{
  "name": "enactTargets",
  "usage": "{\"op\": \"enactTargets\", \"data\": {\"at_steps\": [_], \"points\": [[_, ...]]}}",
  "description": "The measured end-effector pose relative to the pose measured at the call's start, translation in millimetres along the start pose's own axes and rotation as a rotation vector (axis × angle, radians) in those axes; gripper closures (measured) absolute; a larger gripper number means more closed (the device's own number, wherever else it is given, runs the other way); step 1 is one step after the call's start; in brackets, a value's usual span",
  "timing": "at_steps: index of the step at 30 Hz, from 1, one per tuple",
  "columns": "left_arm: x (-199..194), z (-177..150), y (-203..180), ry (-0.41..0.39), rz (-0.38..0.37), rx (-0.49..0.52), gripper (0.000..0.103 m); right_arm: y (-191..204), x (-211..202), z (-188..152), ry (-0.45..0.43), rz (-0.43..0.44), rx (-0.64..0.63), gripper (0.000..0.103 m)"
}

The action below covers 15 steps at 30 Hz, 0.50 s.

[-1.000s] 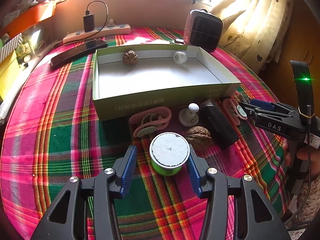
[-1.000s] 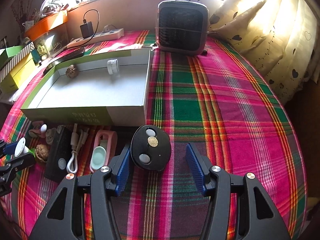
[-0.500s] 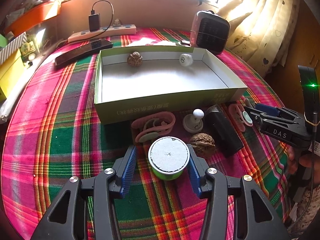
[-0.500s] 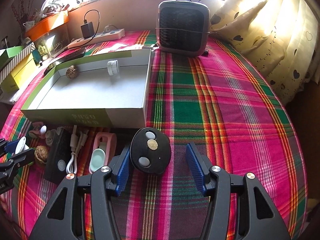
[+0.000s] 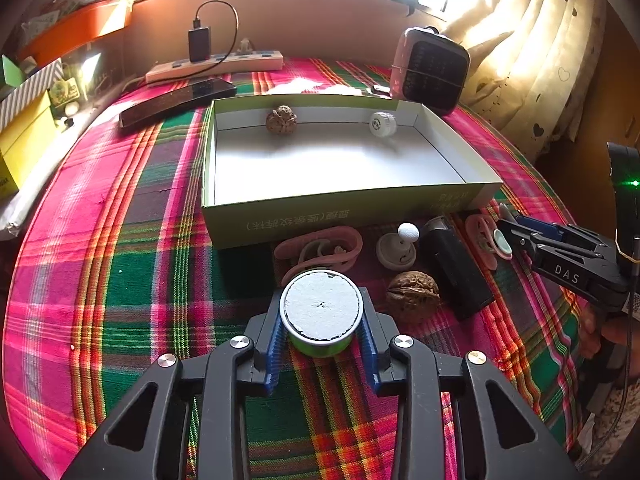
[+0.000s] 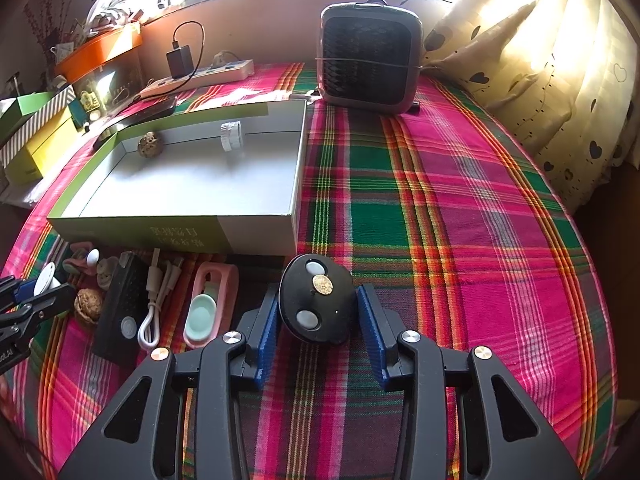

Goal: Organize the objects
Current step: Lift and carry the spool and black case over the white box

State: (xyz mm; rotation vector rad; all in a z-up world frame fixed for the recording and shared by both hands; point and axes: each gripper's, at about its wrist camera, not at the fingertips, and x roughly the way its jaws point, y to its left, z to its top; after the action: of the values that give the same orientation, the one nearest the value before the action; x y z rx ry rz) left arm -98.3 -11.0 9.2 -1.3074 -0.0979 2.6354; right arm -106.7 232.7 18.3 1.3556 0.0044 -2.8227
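My left gripper is shut on a green spool with a white top, just above the plaid cloth in front of the open box. My right gripper is shut on a black oval device with two pale buttons by the box's near right corner. The box holds a walnut and a white roll. Loose in front of it lie a pink strap, a white knob, a walnut and a black block.
A small heater stands behind the box on the right. A power strip with charger and a dark flat bar lie at the back left. A white cable and a pink holder lie left of my right gripper.
Both grippers have closed: the left pads now clamp the green spool, the right pads now clamp the black oval device. The left gripper has moved slightly right and forward.
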Motion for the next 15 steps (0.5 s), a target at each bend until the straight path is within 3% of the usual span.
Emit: {"op": "enactTargets", "data": {"at_steps": [15], "points": [[-0.1,-0.4,0.2,-0.001,0.0,0.0,0.073,-0.5,-0.1,0.3,-0.001,-0.001,0.003,0.064]]}}
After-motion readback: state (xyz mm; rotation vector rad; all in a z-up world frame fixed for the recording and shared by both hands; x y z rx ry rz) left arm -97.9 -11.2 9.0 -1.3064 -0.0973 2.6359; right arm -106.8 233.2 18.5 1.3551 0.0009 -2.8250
